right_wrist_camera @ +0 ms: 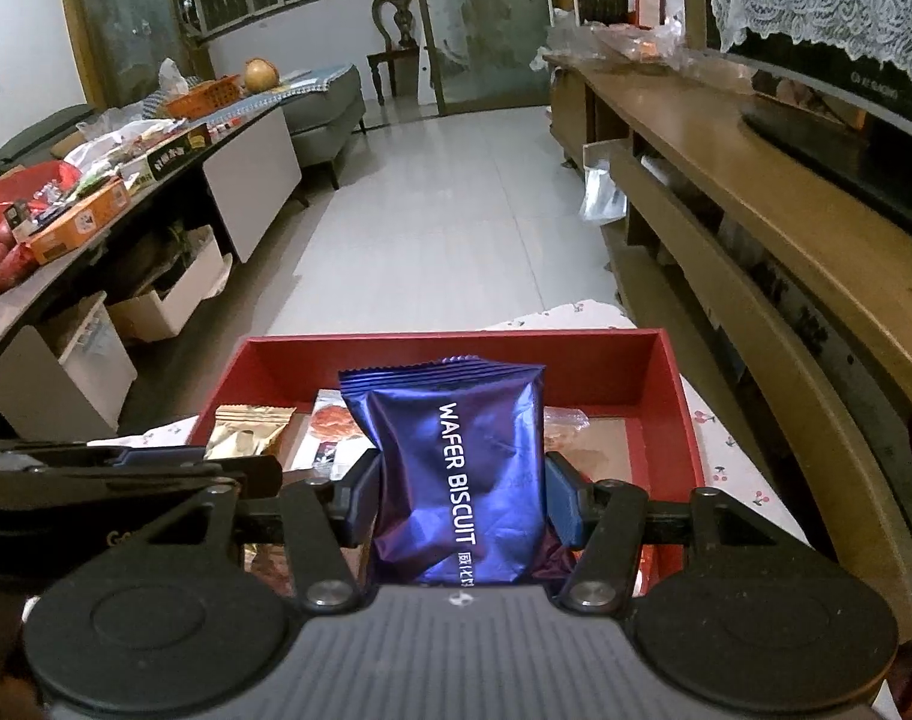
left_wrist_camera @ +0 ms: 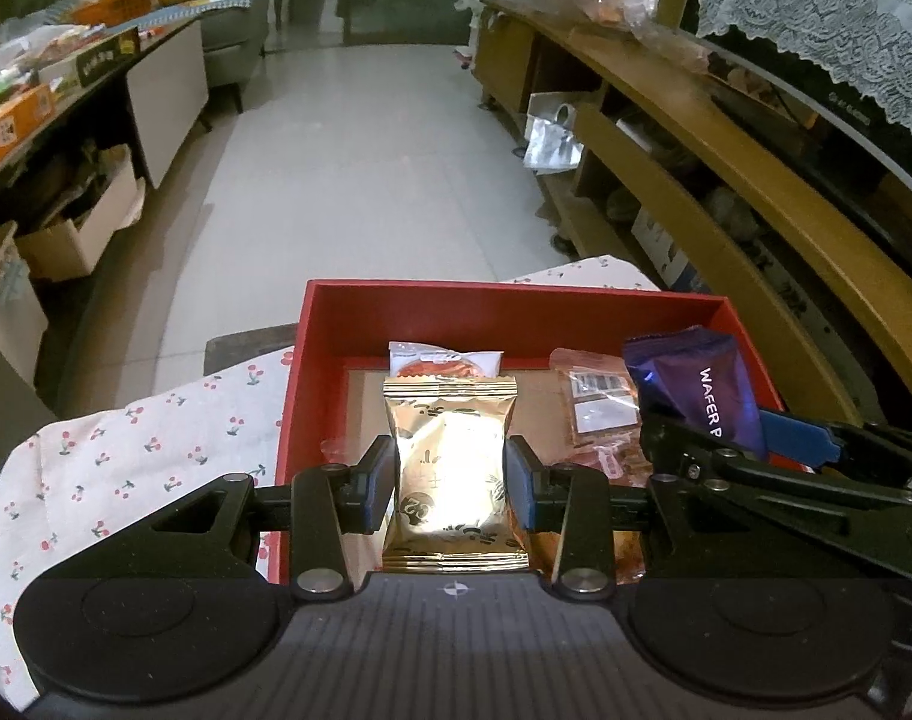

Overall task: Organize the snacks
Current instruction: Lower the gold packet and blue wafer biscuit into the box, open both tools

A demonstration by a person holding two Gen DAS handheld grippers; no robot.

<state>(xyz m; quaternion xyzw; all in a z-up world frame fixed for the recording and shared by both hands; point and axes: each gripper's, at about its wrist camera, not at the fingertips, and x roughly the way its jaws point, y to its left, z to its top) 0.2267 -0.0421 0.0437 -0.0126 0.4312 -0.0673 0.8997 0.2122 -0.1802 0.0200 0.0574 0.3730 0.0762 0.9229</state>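
Two grippers pinching: left gripper [left_wrist_camera: 449, 480] shiny gold packet [left_wrist_camera: 450, 468]; right gripper [right_wrist_camera: 462, 501] crinkled purple wafer packet [right_wrist_camera: 456, 474].

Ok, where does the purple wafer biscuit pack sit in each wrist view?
Left wrist: purple wafer biscuit pack at right of centre, over the red box's right side, gripped by the right gripper.
Right wrist: centre, between that gripper's fingers.
Shared landmark: the red box.

- The right claw [right_wrist_camera: 462, 495] grips a purple wafer biscuit packet [right_wrist_camera: 456, 468] above the red box [right_wrist_camera: 456, 354].
- A gold packet [right_wrist_camera: 249, 431] lies inside the box, left of it.
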